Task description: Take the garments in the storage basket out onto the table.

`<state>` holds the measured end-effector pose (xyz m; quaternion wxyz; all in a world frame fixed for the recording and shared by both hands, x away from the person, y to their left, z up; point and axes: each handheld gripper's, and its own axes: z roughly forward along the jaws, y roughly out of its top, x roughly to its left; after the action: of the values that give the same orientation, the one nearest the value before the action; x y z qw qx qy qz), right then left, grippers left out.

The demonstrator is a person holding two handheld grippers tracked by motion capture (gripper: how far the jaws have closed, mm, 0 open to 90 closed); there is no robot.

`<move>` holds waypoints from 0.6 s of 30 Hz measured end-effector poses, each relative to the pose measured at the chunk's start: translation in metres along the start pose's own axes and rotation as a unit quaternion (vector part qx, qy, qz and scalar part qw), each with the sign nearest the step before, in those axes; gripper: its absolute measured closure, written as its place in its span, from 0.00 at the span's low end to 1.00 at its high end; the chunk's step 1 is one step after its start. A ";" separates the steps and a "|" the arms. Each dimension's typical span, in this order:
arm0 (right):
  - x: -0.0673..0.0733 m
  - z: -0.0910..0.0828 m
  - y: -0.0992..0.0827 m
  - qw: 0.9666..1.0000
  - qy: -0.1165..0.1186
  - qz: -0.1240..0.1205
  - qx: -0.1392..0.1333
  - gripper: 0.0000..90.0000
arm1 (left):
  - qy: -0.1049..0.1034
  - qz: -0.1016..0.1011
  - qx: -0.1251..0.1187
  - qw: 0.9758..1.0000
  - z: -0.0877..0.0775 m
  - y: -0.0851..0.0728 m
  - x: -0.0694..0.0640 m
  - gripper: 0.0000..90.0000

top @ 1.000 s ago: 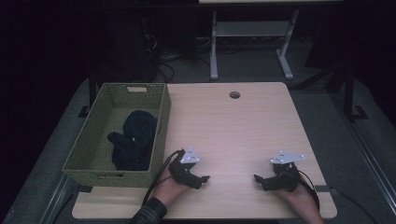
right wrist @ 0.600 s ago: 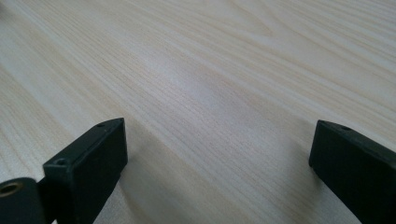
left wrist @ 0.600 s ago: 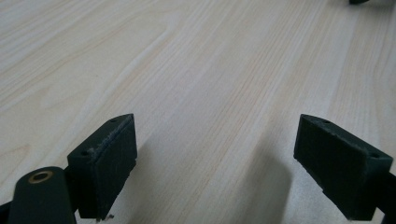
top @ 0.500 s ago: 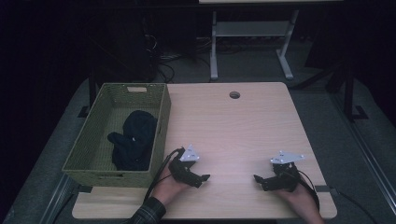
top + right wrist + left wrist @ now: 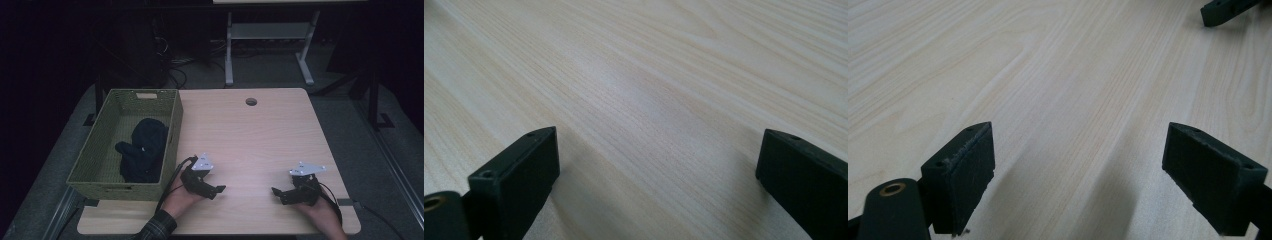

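Wood-grain table (image 5: 260, 135): pale top, the landmark for all entries below; round cable hole (image 5: 251, 102) near its far edge.
Basket (image 5: 172, 135): green woven, on the table's left side, long axis running away from the person; a handle slot in the far wall.
Cloth (image 5: 142, 150): dark bundle, lying loose inside the basket toward its near half; likely the item to be handled, placed where either gripper must reach over the rim.
Left gripper (image 5: 219, 189): resting low at the table's near edge, just right of the basket's near corner; jaws spread wide with bare wood between them, nothing held.
Right gripper (image 5: 276, 192): at the table's near edge, right side, well apart from the basket; jaws likewise spread wide and empty.
Posture: both grippers point inward toward each other, hands flat on the table, apparently a neutral rest pose.
Judgement: the left gripper sits nearest the cloth and seems best placed to take it.
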<state>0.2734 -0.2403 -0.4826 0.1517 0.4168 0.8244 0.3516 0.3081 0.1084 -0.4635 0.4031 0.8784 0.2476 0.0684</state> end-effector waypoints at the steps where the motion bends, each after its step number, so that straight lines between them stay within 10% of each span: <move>1: 0.000 0.000 0.000 1.000 0.000 0.000 0.000 0.04 | -0.001 -0.002 0.000 1.000 0.000 0.000 0.000 0.15; 18: 0.000 0.000 0.000 1.000 0.000 0.000 0.000 0.04 | -0.001 -0.005 -0.012 1.000 -0.007 0.005 0.001 0.15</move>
<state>0.2734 -0.2403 -0.4827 0.1519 0.4167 0.8244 0.3516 0.3084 0.1105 -0.4554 0.4143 0.8723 0.2506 0.0685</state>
